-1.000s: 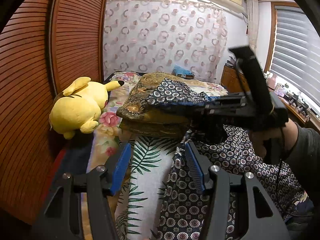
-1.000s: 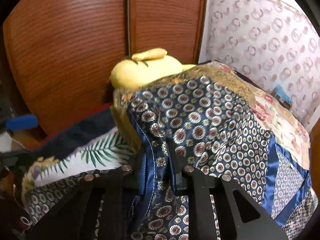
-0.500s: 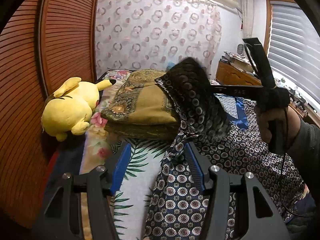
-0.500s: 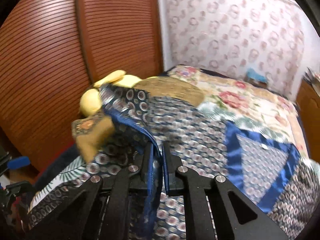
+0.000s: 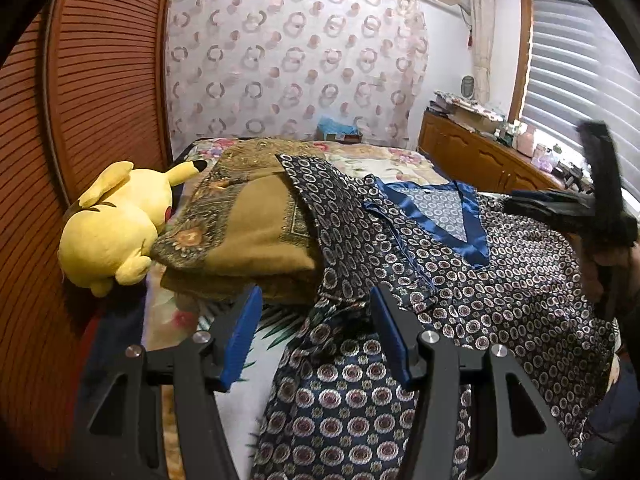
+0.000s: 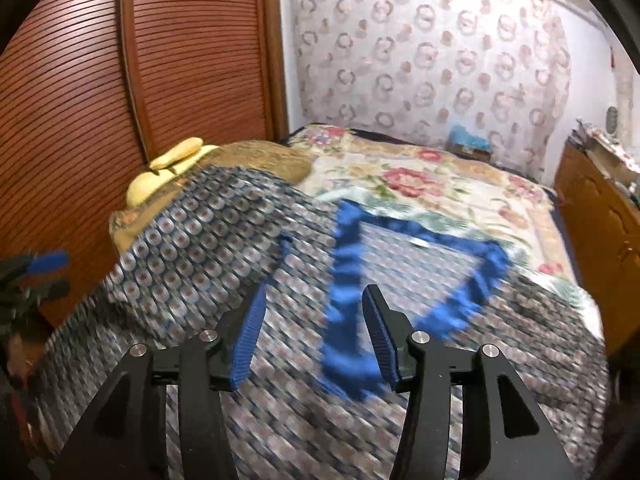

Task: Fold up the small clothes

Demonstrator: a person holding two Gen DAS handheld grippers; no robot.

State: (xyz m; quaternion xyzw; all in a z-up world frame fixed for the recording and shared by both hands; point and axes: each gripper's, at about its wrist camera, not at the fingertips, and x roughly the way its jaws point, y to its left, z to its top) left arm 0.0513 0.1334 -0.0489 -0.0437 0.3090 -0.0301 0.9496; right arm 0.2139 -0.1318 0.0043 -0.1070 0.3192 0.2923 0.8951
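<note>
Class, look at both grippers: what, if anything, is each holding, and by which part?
Nothing: the left gripper and right gripper are both open above the patterned garment.

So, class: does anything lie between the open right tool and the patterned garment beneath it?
Nothing visible does. The right tool hangs open directly over the patterned garment, its blue collar trim between the fingers; the frame is blurred.

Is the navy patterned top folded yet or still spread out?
Mostly spread: the navy patterned top lies open across the bed with its blue V-neck showing, only its left sleeve draped over the brown cushion.
</note>
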